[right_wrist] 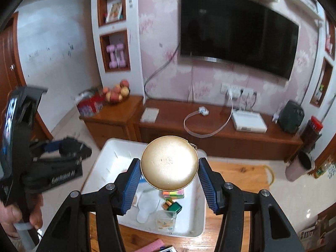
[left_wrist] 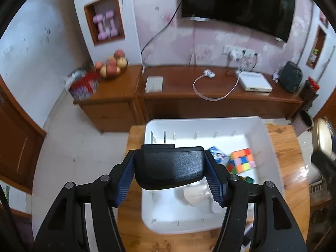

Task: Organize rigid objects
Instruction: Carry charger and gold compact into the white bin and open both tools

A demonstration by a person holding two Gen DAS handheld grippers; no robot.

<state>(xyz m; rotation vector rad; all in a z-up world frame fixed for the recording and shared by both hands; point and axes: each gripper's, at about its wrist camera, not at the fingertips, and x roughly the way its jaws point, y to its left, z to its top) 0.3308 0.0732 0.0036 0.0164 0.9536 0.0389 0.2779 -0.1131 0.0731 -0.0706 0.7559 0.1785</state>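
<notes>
Item 1: left gripper (left_wrist: 169,168), one, clamping a black plug adapter (left_wrist: 170,169) between its two blue pads (left_wrist: 126,180); two metal prongs (left_wrist: 158,137) are pointing away toward 12 o'clock. The adapter is hanging above the near-left part of the white bin (left_wrist: 271,151).

Item 2: right gripper (right_wrist: 169,178), one, gripping a round gold tin (right_wrist: 169,162) by its edges, pads pressing at 9 and 3 o'clock. The tin is hovering over the same white bin (right_wrist: 100,168).

Item 3: bin contents, partly hidden. One multicoloured puzzle cube (left_wrist: 241,160); one blue printed packet (left_wrist: 218,154), print too blurred to read; one clear square jar (right_wrist: 166,220) with an unreadable label; one green box (right_wrist: 174,206); white wrapped items, count unclear.

Item 4: writing. White lettering is showing on the left gripper's body in the right wrist view, at 9 o'clock, too blurred to read.

Item 5: background, toward 12 o'clock. One wall television (right_wrist: 237,40); two pink dumbbells (right_wrist: 117,55); one bowl of fruit (right_wrist: 116,93).
</notes>
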